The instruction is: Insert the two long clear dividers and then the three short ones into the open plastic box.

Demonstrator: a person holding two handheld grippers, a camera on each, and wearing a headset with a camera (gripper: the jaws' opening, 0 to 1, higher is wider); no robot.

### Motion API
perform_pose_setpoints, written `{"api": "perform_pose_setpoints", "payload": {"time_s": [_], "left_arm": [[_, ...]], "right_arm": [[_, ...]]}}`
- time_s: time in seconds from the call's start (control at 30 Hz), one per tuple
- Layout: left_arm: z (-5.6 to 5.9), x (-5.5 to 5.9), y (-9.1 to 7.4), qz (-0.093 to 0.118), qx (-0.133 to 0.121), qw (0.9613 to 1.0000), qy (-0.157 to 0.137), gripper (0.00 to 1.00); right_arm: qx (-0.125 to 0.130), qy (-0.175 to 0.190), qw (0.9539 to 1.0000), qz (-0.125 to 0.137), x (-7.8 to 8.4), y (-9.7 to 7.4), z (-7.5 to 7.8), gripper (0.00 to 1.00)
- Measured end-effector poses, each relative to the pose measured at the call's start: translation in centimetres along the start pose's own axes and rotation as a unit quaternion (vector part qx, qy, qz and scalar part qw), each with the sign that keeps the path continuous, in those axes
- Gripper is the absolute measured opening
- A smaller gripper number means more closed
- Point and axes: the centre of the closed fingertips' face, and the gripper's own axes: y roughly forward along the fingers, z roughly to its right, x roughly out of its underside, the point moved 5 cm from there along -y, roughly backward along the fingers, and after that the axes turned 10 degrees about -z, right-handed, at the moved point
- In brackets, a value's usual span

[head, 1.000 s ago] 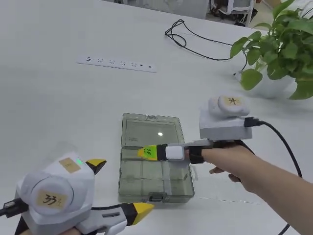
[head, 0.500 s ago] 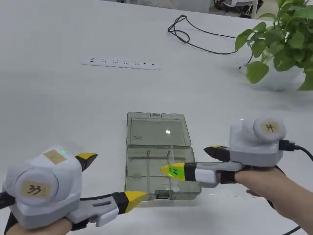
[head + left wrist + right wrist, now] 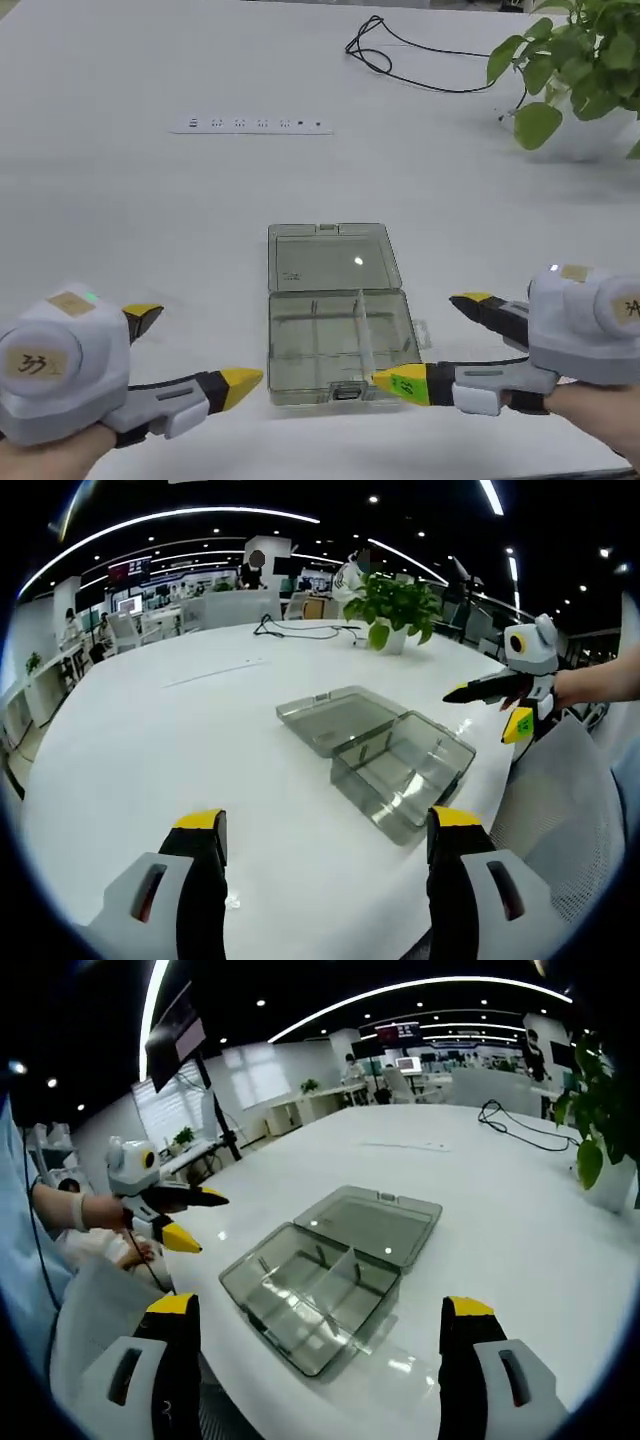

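One open box (image 3: 330, 258), one power strip (image 3: 250, 125), one plant (image 3: 580, 60) are sitting on the white surface (image 3: 130, 210), left claw (image 3: 197, 347) and right claw (image 3: 428, 339) gaping empty.

— What do the head view's edges cut off?
— The plant (image 3: 575, 60) and the cable (image 3: 430, 78) at the top, and the bodies of the left tongs (image 3: 195, 348) and right tongs (image 3: 428, 340) at the bottom corners.
— And inside the box (image 3: 340, 293)?
— The clear dividers (image 3: 362, 335) blur against its walls, so they cannot be counted. The right tongs' lower tip hides its front corner.
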Motion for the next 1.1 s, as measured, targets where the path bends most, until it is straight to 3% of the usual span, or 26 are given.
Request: {"api": "perform_pose_setpoints", "payload": {"time_s": [0.13,0.27,0.33,0.4,0.5,0.63,0.73,0.87,0.93,0.97,1.1], "left_arm": [[-1.6,1.3,-0.4,-0.038,-0.024,0.9989,0.01,0.83],[-3.3,3.0,-0.4,-0.096,-0.052,0.9936,0.027,0.81],[-4.2,3.5,-0.3,-0.114,-0.061,0.9911,0.032,0.78],[-5.0,4.2,-0.2,-0.148,-0.07,0.9855,0.043,0.77],[-6.1,5.0,0.0,-0.184,-0.083,0.9773,0.065,0.76],[-6.8,5.3,0.2,-0.201,-0.087,0.9738,0.062,0.72],[-7.6,5.7,0.3,-0.23,-0.089,0.9671,0.063,0.66],[-8.0,5.9,0.5,-0.252,-0.088,0.9614,0.068,0.59],[-8.2,5.8,0.5,-0.255,-0.085,0.961,0.064,0.57],[-8.2,5.8,0.5,-0.262,-0.083,0.959,0.071,0.55],[-8.1,5.8,0.8,-0.279,-0.069,0.9563,0.054,0.5]], "right_arm": [[-0.002,0.0,1.0,0.009,0.1,-0.4,-0.5,1.0],[-0.005,-0.005,0.9998,0.016,0.6,-0.5,-0.8,1.0],[-0.006,-0.002,0.9999,0.011,0.9,-0.5,-0.8,1.0],[-0.007,-0.003,0.9999,0.012,1.3,-0.6,-0.8,1.0],[-0.007,0.005,0.9999,0.011,1.8,-0.7,-0.8,1.0],[-0.005,0.01,0.9999,0.012,2.4,-0.9,-0.6,1.0],[0.0,0.025,0.9996,0.017,2.7,-1.2,-0.2,1.0],[0.003,0.027,0.9995,0.019,2.8,-1.5,-0.3,0.99],[0.004,0.027,0.9995,0.018,3.0,-1.5,-0.2,0.99],[0.006,0.032,0.9994,0.016,3.1,-1.5,-0.1,0.99],[0.006,0.037,0.9992,0.017,3.3,-1.5,-0.2,0.98]]}}
